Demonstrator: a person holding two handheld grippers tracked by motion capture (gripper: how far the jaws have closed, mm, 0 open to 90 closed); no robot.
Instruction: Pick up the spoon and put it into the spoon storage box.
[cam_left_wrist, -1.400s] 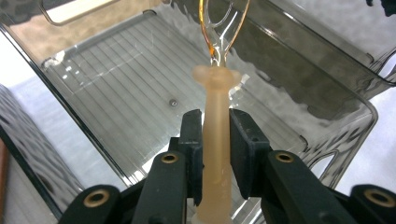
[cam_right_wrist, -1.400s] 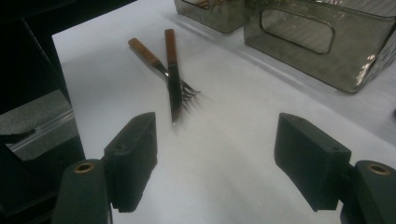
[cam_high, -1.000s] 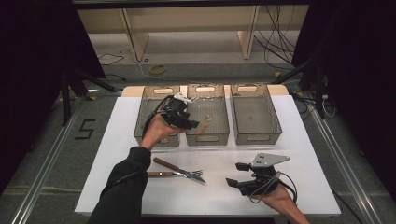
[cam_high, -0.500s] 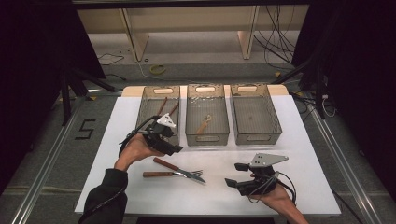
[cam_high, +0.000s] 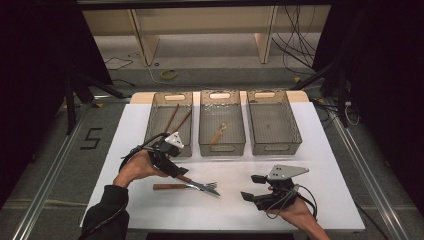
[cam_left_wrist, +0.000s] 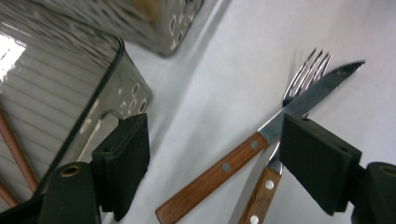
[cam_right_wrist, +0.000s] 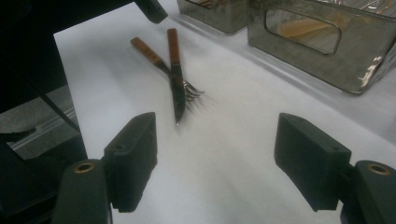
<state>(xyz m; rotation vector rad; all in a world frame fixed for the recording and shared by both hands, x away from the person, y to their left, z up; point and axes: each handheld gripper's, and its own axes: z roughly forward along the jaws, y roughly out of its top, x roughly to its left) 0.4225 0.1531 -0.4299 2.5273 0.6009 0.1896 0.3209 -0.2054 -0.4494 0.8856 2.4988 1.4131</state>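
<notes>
We are holding the right claw (cam_high: 252, 187) released low over the white bench (cam_high: 330, 165), nearest us. Beyond it, one wooden-handled knife (cam_high: 187, 187) and one wooden-handled fork (cam_left_wrist: 299, 81) are lying crossed on the bench. We are hovering the left claw (cam_high: 175, 170), jaws spread, over their handles. Farthest off, three clear perforated bins (cam_high: 272, 122) are standing in a row: two brown sticks (cam_high: 175, 117) in the left one, one wooden piece (cam_high: 218, 133) in the middle.

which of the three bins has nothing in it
The right bin. The left bin holds brown sticks, the middle bin a small wooden piece.
</notes>
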